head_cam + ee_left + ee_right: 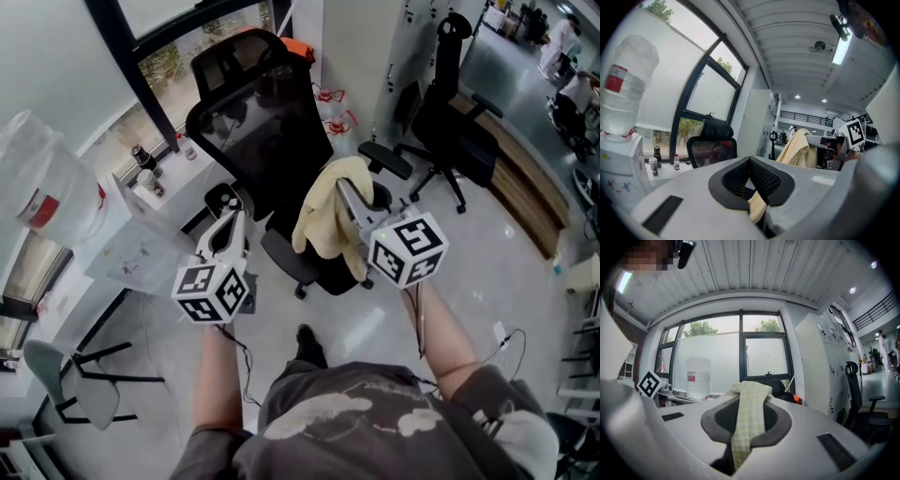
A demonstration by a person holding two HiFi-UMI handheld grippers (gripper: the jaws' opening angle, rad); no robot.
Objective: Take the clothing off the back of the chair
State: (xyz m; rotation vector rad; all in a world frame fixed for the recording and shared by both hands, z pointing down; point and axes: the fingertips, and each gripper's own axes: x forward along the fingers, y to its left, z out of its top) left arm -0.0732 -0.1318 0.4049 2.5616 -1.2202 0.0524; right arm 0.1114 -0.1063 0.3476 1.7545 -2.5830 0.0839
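**A:** Where is the clothing?

**B:** The pale yellow checked clothing hangs in the middle of the head view. It sits at the lower right of the black chair's mesh back and over the seat. Whether its hem touches the seat cannot be told.

**A:** What holds it?

**B:** The right hand-held gripper holds it. In the right gripper view its dark pads are clamped on a fold of the fabric, which bunches above them and runs down between them.

**A:** And the other one?

**B:** The left hand-held gripper is in the lower left of the head view, beside the chair's armrest and apart from the hanging clothing. In the left gripper view its jaws are pressed together. A pale strip shows low between the pads, and what it is cannot be told. Past the jaws, that view shows the clothing at the right and the chair at the left.

**A:** What else is around?

**B:** A water bottle on a dispenser stands at the far left, next to a white table. A second black chair stands at the upper right.
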